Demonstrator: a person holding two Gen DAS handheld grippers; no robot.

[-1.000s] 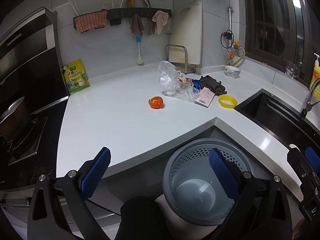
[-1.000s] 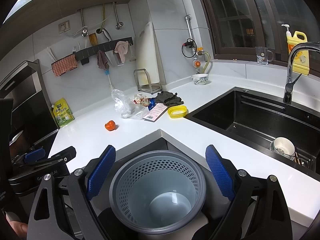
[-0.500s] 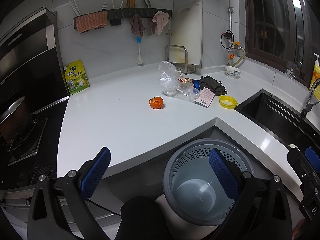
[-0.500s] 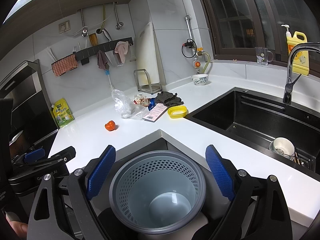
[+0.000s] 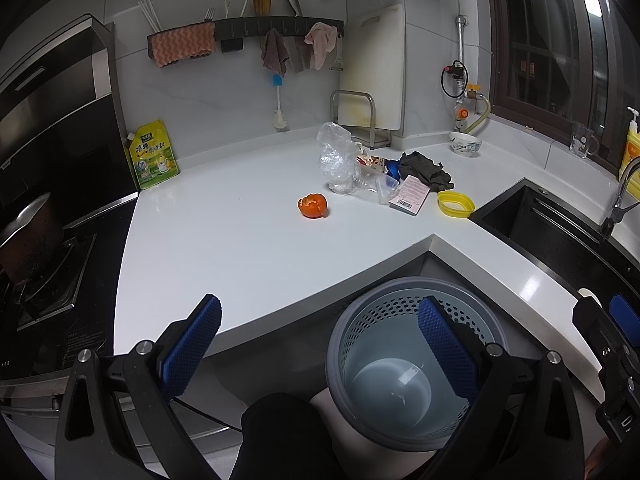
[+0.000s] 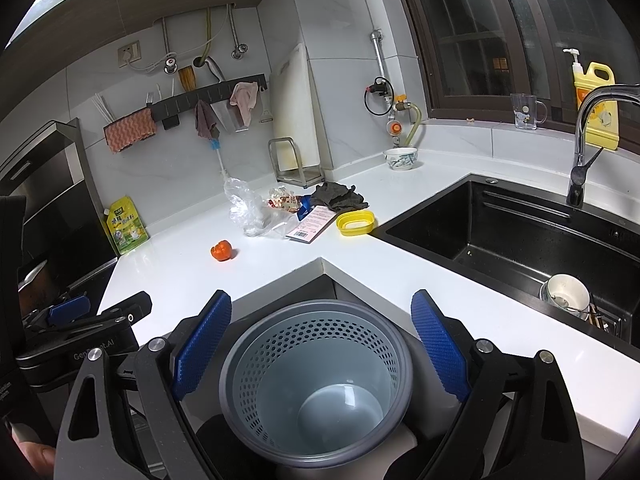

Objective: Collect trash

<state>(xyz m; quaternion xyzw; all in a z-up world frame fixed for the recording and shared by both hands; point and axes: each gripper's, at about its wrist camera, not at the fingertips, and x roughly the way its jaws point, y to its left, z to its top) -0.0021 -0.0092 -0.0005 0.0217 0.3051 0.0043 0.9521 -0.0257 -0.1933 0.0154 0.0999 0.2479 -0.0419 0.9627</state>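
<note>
White corner desk [image 5: 248, 240] carries the trash, orange peel [image 5: 312, 205] and wrappers [image 5: 360, 168], well apart from the empty basket [image 6: 316, 392]; both left tongs [image 5: 320, 344] and right tongs [image 6: 322, 344] gape unladen, so collection appears unstarted, requiring a forward reach.

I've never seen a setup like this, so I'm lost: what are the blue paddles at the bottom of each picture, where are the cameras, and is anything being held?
Each picture comes from a camera mounted on a hand-held gripper, looking along its two blue-padded fingers. The left gripper and right gripper are both open and hold nothing. Below them stands an empty grey basket. On the white counter lie an orange peel, a crumpled plastic bag, a pink paper, a yellow lid and a dark cloth.
</note>
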